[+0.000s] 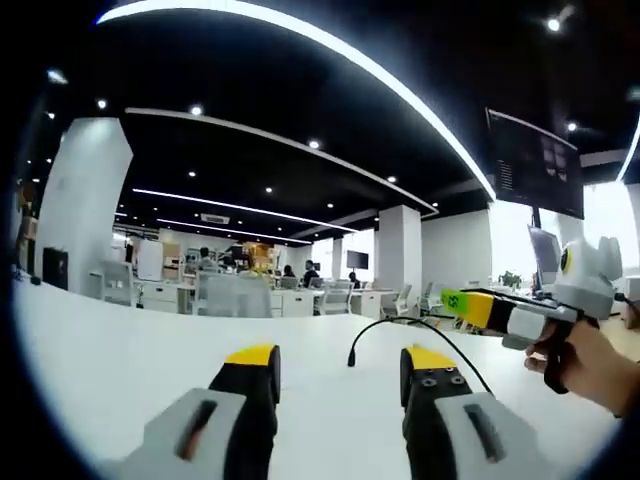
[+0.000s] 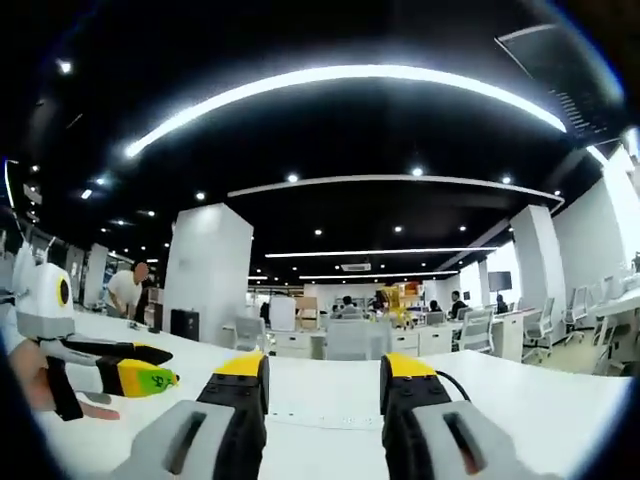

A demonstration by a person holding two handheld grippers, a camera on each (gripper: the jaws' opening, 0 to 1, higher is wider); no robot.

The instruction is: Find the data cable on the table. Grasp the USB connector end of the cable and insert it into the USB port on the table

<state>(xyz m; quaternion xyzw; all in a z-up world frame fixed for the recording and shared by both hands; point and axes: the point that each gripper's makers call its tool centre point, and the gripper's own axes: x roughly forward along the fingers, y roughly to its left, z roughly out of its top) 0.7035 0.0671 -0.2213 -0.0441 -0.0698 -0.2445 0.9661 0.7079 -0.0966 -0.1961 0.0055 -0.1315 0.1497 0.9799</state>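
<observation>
White table (image 1: 120,360) was pictured with a cable (image 1: 395,320) laid across it, left gripper (image 1: 340,358) and right gripper (image 2: 322,367) held wide open, empty.

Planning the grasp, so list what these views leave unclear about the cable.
Cable near end, left gripper view: too small and dark to tell whether it is the USB connector.
Cable's other end, left gripper view: hidden behind a jaw of the left gripper.
Cable, right gripper view: mostly hidden behind a jaw of the right gripper; just a short black loop shows.
</observation>
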